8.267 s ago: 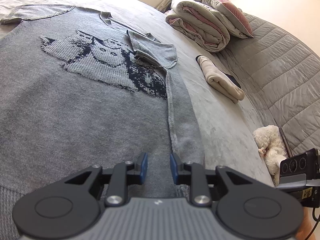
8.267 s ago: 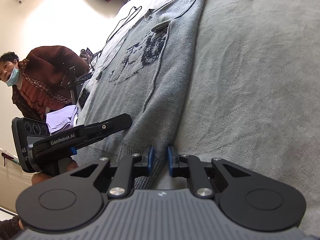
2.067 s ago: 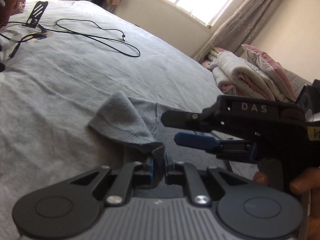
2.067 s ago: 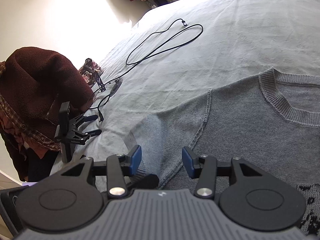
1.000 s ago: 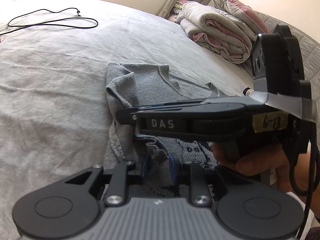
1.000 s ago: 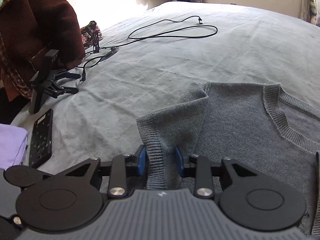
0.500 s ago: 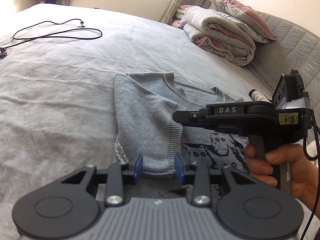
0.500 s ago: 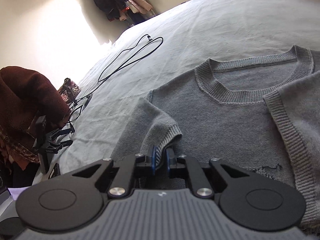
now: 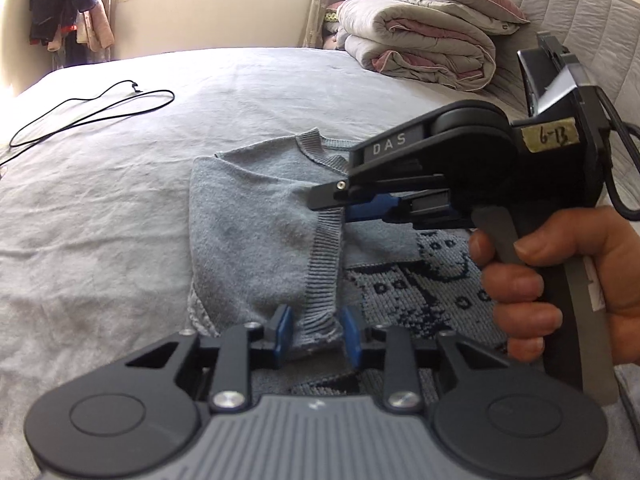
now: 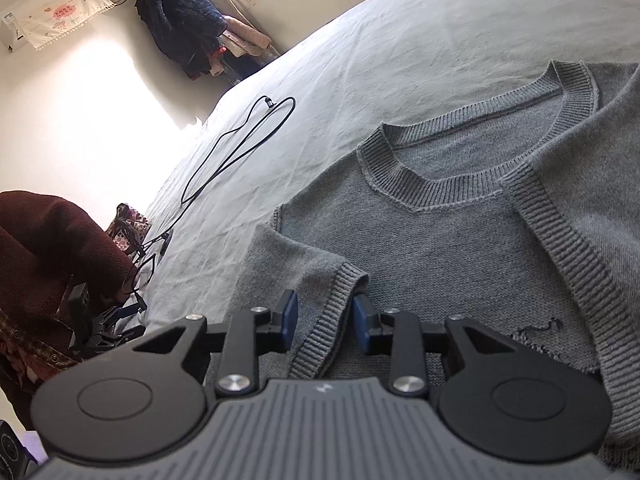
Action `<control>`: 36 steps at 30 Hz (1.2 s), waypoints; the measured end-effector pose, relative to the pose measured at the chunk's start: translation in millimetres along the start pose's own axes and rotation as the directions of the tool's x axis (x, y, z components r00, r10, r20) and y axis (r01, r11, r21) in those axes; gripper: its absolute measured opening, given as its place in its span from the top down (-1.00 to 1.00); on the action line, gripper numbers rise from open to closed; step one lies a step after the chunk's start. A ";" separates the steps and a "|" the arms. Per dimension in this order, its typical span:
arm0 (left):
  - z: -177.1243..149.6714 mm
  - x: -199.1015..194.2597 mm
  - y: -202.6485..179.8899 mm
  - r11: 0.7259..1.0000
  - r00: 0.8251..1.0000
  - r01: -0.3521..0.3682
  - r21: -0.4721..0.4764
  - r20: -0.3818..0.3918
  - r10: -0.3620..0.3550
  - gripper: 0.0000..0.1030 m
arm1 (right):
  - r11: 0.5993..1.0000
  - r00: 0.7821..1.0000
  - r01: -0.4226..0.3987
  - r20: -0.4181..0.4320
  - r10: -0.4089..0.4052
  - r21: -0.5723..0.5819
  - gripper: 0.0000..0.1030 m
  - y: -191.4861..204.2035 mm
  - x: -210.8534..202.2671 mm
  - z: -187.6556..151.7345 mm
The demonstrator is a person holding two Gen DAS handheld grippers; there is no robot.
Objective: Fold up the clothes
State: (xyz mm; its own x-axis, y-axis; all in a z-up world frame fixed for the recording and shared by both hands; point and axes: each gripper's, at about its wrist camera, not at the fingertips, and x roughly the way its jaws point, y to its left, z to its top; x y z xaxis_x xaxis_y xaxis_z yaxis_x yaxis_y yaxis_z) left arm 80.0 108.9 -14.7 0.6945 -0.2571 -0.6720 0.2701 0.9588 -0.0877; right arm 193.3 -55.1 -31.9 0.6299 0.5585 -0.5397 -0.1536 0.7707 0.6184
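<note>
Left wrist view shows the grey sweater point(image 9: 256, 240) lying on the bed point(image 9: 100, 208), neck hole toward the window, one sleeve folded in over the chest so its ribbed cuff point(image 9: 324, 268) runs down toward the camera. The left tongs point(image 9: 316, 336) straddle the lower corner of that cuff; their blue pads stand a little apart on either side of the knit and do not look pressed on it, though they have just been closing. At the cuff's upper corner the right tongs point(image 9: 340, 204) reach in from the side, a hand point(image 9: 560, 280) wrapped round the handle.

From the right wrist view, the right tongs point(image 10: 325, 316) have the cuff point(image 10: 332, 312) between their pads with a gap on both sides, having just been opening. Beyond lies the ribbed collar point(image 10: 432, 188), and the other sleeve is folded across on the right.

Further off, a black cable point(image 10: 240, 140) loops over the sheet. Folded quilts point(image 9: 420, 52) are stacked by the headboard, coats point(image 10: 180, 28) hang beside the window, and a person in a dark red jumper point(image 10: 48, 264) stands at the bedside.
</note>
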 end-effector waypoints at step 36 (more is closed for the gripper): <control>11.1 -2.8 -0.5 0.866 0.924 0.381 -0.323 0.170 -0.343 0.47 | 0.947 0.935 0.313 0.197 -0.294 -0.072 0.85 -31.2 -43.8 20.2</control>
State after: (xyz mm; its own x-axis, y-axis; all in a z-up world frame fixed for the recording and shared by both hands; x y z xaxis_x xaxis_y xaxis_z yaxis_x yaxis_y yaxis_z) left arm 85.4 107.8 -4.6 0.6625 -0.5866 -0.4659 0.2826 0.7717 -0.5697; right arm 185.9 -109.8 -15.9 0.7841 0.2357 -0.5741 -0.0033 0.9266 0.3759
